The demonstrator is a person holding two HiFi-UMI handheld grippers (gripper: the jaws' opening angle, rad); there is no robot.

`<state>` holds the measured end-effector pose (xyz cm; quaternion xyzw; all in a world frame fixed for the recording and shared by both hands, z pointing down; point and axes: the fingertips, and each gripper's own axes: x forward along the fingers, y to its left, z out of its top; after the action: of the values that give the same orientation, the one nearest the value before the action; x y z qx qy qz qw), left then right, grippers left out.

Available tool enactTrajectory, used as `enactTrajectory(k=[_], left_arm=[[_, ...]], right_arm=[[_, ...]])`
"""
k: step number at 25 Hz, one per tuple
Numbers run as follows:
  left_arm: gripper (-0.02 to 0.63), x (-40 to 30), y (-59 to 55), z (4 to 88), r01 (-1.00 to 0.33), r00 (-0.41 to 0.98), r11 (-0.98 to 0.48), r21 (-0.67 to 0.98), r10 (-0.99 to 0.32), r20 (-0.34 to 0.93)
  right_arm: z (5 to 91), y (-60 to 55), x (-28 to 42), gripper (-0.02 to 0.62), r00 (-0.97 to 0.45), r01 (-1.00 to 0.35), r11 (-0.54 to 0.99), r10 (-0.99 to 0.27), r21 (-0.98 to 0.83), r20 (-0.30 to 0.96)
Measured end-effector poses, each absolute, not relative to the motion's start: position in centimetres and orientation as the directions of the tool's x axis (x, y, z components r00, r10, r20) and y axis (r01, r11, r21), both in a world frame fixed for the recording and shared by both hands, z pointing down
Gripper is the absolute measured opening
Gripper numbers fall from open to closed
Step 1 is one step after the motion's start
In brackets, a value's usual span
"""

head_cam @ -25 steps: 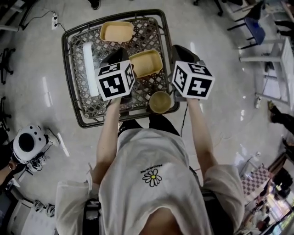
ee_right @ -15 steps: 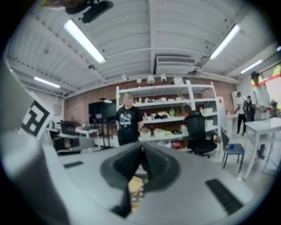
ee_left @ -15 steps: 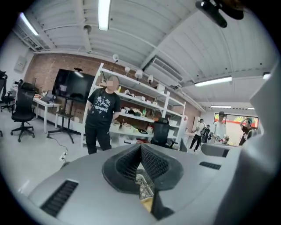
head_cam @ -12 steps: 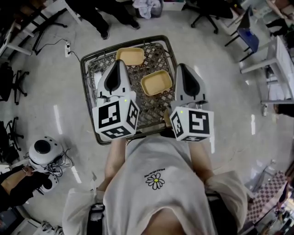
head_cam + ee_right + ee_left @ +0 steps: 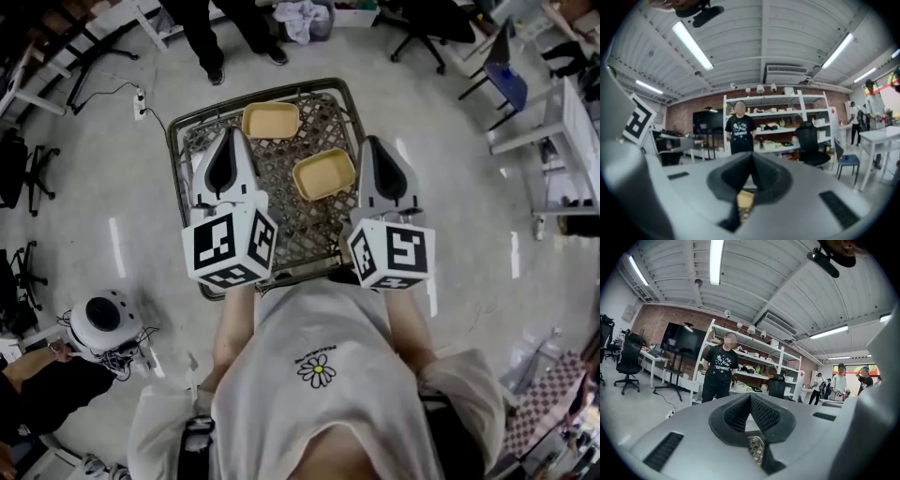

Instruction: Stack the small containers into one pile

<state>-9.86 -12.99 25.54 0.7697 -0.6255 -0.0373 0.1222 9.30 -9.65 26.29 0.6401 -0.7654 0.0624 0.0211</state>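
Observation:
Two shallow yellow rectangular containers lie apart on the mesh-topped table (image 5: 281, 239): one (image 5: 271, 120) at the far edge, the other (image 5: 324, 174) nearer the middle. My left gripper (image 5: 228, 133) is held high over the table's left part, jaws shut and empty. My right gripper (image 5: 376, 142) hovers over the table's right edge, also shut and empty. In the left gripper view the gripper (image 5: 750, 397) points level into the room. In the right gripper view the gripper (image 5: 752, 157) does the same, and a bit of yellow container (image 5: 744, 199) shows below the jaws.
A person in a black T-shirt (image 5: 719, 371) stands just beyond the table's far side, with shelving (image 5: 780, 126) behind. Office chairs (image 5: 511, 52) and a white table (image 5: 562, 122) stand to the right. A white rounded device (image 5: 103, 319) sits on the floor at the left.
Both grippers rose from the table and tipped up to level. A round yellow container seen earlier at the table's near edge is now hidden under the right gripper.

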Motion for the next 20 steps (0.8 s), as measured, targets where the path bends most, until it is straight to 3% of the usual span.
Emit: enactTrajectory(k=[3, 7, 9, 11, 12, 20], left_arm=[[0.026, -9.7, -14.2, 26.1, -0.954, 0.238, -0.209, 0.214, -0.964, 0.120], [0.030, -10.4, -16.8, 28.0, -0.955, 0.261, -0.226, 0.190, -0.947, 0.188], [0.105, -10.6, -18.6, 29.5, -0.951, 0.287, -0.244, 0.190, -0.926, 0.245], [0.221, -10.8, -20.6, 31.7, -0.948, 0.302, -0.248, 0.202, -0.901, 0.312], [0.243, -11.0, -21.7, 33.0, -0.949, 0.300, -0.242, 0.200, -0.889, 0.346], [0.252, -13.3, -29.4, 47.4, -0.954, 0.294, -0.184, 0.237, -0.734, 0.612]], right_arm=[[28.4, -11.1, 7.8, 0.034, -0.339, -0.937, 0.304, -0.911, -0.175, 0.234], [33.5, -13.1, 3.9, 0.051, -0.627, -0.768, 0.443, -0.667, -0.464, 0.402], [35.4, -14.6, 3.3, 0.144, -0.654, -0.752, 0.462, -0.606, -0.470, 0.452], [37.5, -16.5, 3.4, 0.165, -0.647, -0.762, 0.471, -0.571, -0.444, 0.506], [38.6, -17.5, 3.4, 0.179, -0.646, -0.763, 0.468, -0.551, -0.446, 0.528], [50.3, -25.7, 3.6, 0.199, -0.660, -0.747, 0.236, -0.375, -0.621, 0.651]])
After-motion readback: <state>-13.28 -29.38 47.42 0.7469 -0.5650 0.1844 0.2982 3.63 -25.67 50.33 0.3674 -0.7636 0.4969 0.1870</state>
